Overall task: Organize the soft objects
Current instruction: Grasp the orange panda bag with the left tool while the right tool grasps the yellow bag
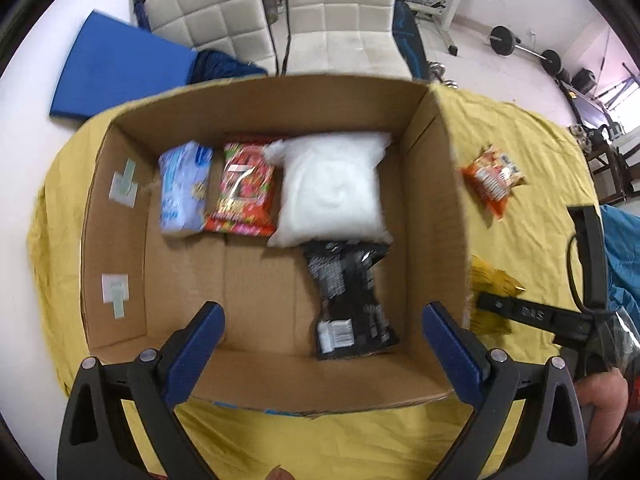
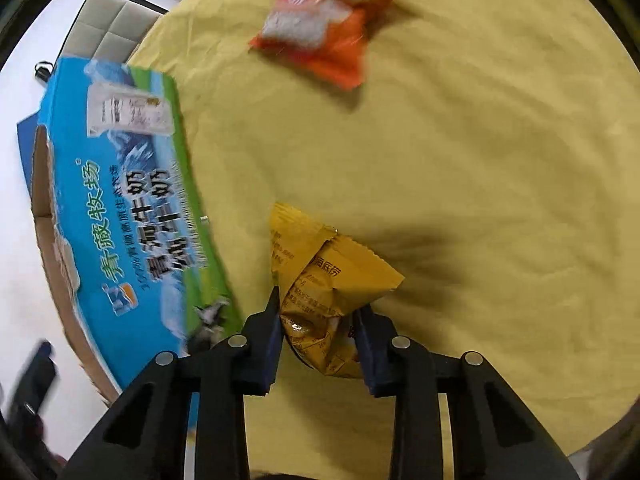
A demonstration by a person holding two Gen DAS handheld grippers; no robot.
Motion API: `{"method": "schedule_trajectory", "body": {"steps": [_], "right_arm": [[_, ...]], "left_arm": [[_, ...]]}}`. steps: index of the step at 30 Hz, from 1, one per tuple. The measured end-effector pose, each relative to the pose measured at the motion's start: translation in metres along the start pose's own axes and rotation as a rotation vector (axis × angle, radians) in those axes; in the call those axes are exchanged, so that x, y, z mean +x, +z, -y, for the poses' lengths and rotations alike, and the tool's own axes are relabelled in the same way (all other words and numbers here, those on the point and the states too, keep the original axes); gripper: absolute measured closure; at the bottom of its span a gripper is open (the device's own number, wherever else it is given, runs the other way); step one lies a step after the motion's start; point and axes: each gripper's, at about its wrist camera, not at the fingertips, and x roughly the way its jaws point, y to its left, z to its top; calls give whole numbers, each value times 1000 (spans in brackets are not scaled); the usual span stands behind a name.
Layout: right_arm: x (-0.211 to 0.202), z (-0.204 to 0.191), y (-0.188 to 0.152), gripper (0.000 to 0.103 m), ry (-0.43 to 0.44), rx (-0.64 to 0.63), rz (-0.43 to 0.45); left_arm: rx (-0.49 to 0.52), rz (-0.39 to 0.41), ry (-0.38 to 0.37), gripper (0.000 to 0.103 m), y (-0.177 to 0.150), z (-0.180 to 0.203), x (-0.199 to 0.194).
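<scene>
An open cardboard box (image 1: 436,208) sits on a yellow cloth (image 1: 340,436). Inside lie a light blue pack (image 1: 184,192), a red snack bag (image 1: 244,188), a white pillow-like bag (image 1: 332,188) and a black packet (image 1: 352,304). My left gripper (image 1: 324,320) hangs open and empty above the box's near side. My right gripper (image 2: 318,312) is shut on a yellow packet (image 2: 320,276), held beside the box's blue printed outer wall (image 2: 132,216). The yellow packet (image 1: 490,284) and right gripper also show at the right of the left wrist view. An orange snack bag (image 2: 324,28) lies farther off on the cloth.
Two white padded chairs (image 1: 336,12) stand behind the table. A blue mat (image 1: 116,68) lies on the floor at the back left. Gym weights (image 1: 516,44) stand at the back right. The yellow cloth (image 2: 460,184) stretches to the right of the box.
</scene>
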Motion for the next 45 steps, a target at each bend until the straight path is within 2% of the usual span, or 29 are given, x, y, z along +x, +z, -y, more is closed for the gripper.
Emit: {"method": "schedule_trajectory", "body": {"steps": [2,7,11,13,15,16,17,18,19,25,28,30,31,32,35,37,40,45], "right_arm": [[-16,15,5,69,-18,5,13],[-58,91,22,69,-102,75,49],[-72,140,38,69,-131,118,46],[-76,155,47,67,-124,124,41],[-81,174,54,62,-113,136,51],[-84,178,57,52,-106,139,55],[-87,180,58,43,-112,145,62],[-91,181,58,29,-121,149,74],[-98,183,60,24,-127,150,96],[-119,174,52,24,-178,142,160],[-130,172,46,24,-177,105,171],[-134,165,42,24,-199,79,184],[-133,159,41,24,-208,64,189],[-130,152,40,24,-213,52,188],[-127,141,35,24,-227,24,191],[-128,136,28,24,-227,11,189],[-125,128,24,24,-243,18,193],[-102,124,33,24,-291,40,179]], "left_arm": [[26,17,-6,2,9,16,-6],[99,37,-30,2,33,61,-8],[213,57,-21,2,61,114,-2],[278,35,-12,2,78,140,12],[331,-12,-23,2,94,162,33],[353,-35,-20,2,101,171,44],[374,-62,-20,2,107,179,56],[387,-87,-19,2,112,185,68],[397,-103,-10,2,117,190,79],[472,-195,-17,2,137,217,135],[492,-233,-51,2,141,227,155],[503,-256,-57,7,145,233,167],[506,-270,-63,18,146,235,172],[497,-292,-70,31,146,235,178],[472,-312,-71,47,141,234,185],[426,-300,-63,48,134,228,182],[334,-327,-69,48,113,216,178],[268,-365,-79,48,72,208,173]]}}
